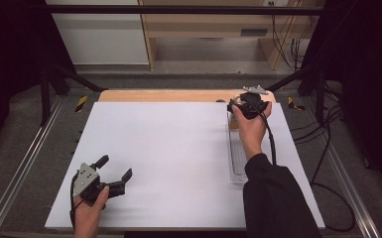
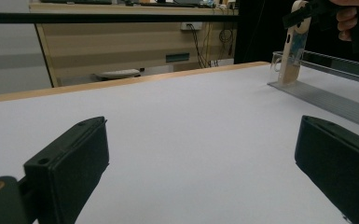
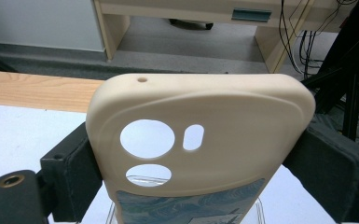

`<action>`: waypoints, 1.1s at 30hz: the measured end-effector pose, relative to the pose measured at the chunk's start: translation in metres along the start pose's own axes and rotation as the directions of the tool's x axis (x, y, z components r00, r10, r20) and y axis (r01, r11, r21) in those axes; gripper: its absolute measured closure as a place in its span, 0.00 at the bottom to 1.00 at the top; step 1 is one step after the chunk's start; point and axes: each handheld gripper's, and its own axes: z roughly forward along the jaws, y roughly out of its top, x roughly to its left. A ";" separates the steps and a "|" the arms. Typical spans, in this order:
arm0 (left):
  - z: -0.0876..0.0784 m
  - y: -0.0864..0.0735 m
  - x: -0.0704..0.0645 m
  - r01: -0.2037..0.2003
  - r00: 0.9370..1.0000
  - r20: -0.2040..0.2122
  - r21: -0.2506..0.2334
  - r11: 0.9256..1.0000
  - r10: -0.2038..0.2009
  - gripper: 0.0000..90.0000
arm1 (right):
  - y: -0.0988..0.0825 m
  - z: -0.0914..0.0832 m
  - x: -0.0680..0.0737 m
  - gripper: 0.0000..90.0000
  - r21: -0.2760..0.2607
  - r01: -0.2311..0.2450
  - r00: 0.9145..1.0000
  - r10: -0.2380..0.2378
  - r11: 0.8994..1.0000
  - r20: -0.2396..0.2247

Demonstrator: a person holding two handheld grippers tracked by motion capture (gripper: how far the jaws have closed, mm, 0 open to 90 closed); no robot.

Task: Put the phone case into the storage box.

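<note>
Your left gripper (image 1: 113, 174) sits near the white table's (image 1: 168, 148) front edge, jaws spread apart, holding nothing. Farther off, your right gripper (image 1: 245, 101) is clamped on the cream rubbery phone case (image 3: 200, 140), upright at the far end of the clear plastic rack (image 1: 236, 158).

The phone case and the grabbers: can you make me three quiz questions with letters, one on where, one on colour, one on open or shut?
1. Where is the right gripper?
A. near edge of the white table
B. far right of the white table, over the clear plastic rack
C. on the floor

2. What colour is the soft phone case with camera holes?
A. cream
B. red
C. black

3. How is the left gripper?
A. shut on the case
B. shut on nothing
C. open

Answers: 1 B, the high view shows it there. 2 A, the right gripper view shows cream. 3 C, its jaws stand wide apart, nothing between.
</note>
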 end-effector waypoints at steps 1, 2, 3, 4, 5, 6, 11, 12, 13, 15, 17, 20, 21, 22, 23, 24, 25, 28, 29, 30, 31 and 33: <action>0.000 0.000 0.000 0.000 1.000 0.000 0.000 1.000 0.000 0.03 | 0.000 0.000 0.000 0.12 0.000 0.000 1.000 0.000 1.000 0.000; 0.000 0.000 0.000 0.002 1.000 0.002 0.000 1.000 -0.002 0.03 | 0.000 0.001 0.000 0.12 -0.001 -0.006 1.000 0.006 1.000 0.002; 0.000 0.000 0.000 0.002 1.000 0.002 0.000 1.000 -0.002 0.03 | 0.000 0.001 0.000 0.12 -0.001 -0.009 1.000 0.009 1.000 0.002; 0.001 0.000 0.000 0.001 1.000 0.003 0.001 1.000 -0.001 0.03 | 0.001 0.001 -0.001 0.12 -0.001 -0.013 1.000 0.013 1.000 0.002; 0.001 0.000 0.000 0.000 1.000 0.003 0.003 1.000 0.000 0.03 | 0.001 0.001 -0.001 0.12 -0.001 -0.013 1.000 0.013 1.000 0.002; 0.001 0.000 -0.001 0.001 1.000 0.003 0.001 1.000 -0.001 0.03 | 0.001 0.002 -0.001 0.12 0.000 -0.016 1.000 0.016 1.000 0.002; 0.001 0.000 0.000 0.003 1.000 0.002 0.000 1.000 -0.003 0.02 | 0.001 0.003 -0.002 0.12 -0.005 -0.021 1.000 0.021 1.000 0.003; 0.001 0.000 0.000 0.004 1.000 0.002 -0.001 1.000 -0.004 0.02 | 0.001 0.004 -0.001 0.12 -0.007 -0.021 1.000 0.021 1.000 0.003; 0.001 0.000 0.000 0.004 1.000 0.002 -0.001 1.000 -0.004 0.02 | 0.001 0.004 -0.001 0.12 -0.007 -0.021 1.000 0.021 1.000 0.003; 0.001 0.000 0.000 0.003 1.000 0.003 -0.001 1.000 -0.003 0.02 | 0.001 0.004 -0.001 0.12 -0.010 -0.021 1.000 0.021 1.000 0.004; 0.001 0.000 -0.001 0.003 1.000 0.003 0.001 1.000 -0.003 0.02 | 0.001 0.005 -0.001 0.12 -0.012 -0.022 1.000 0.022 1.000 0.006; 0.001 0.000 -0.001 0.003 1.000 0.003 0.000 1.000 -0.003 0.02 | 0.001 0.005 -0.001 0.12 -0.015 -0.026 1.000 0.026 1.000 0.006; 0.001 0.000 -0.001 0.004 1.000 0.003 0.000 1.000 -0.004 0.02 | 0.001 0.005 -0.001 0.12 -0.016 -0.027 1.000 0.027 1.000 0.008; 0.001 0.000 0.000 0.004 1.000 0.002 -0.001 1.000 -0.004 0.02 | 0.001 0.006 -0.001 0.12 -0.016 -0.026 1.000 0.027 1.000 0.010; 0.001 0.000 0.000 0.005 1.000 0.003 -0.001 1.000 -0.005 0.02 | 0.001 0.006 -0.001 0.12 -0.017 -0.028 1.000 0.028 0.999 0.010; 0.001 0.000 0.000 0.005 1.000 0.002 -0.001 1.000 -0.005 0.02 | 0.002 0.006 -0.001 0.12 -0.018 -0.028 1.000 0.028 0.999 0.010; 0.001 0.000 0.000 0.005 1.000 0.002 -0.001 1.000 -0.005 0.02 | 0.002 0.006 -0.001 0.12 -0.018 -0.028 1.000 0.028 0.999 0.010; 0.001 0.000 0.000 0.006 1.000 0.002 -0.001 1.000 -0.006 0.02 | 0.002 0.007 -0.001 0.12 -0.013 -0.027 1.000 0.027 1.000 0.014; 0.001 0.000 0.000 0.006 1.000 0.002 -0.001 1.000 -0.006 0.02 | 0.002 0.007 -0.001 0.12 -0.013 -0.027 1.000 0.027 1.000 0.014; 0.001 0.000 0.000 0.005 1.000 0.002 -0.001 1.000 -0.005 0.02 | 0.002 0.007 -0.001 0.12 -0.013 -0.027 1.000 0.028 1.000 0.013; 0.001 0.000 -0.001 0.005 1.000 0.001 -0.001 1.000 -0.005 0.02 | 0.003 0.007 -0.001 0.11 -0.012 -0.030 0.999 0.031 0.999 0.013; 0.001 0.000 -0.001 0.005 1.000 0.001 0.000 1.000 -0.005 0.02 | 0.003 0.008 -0.001 0.11 -0.011 -0.032 0.999 0.032 0.999 0.012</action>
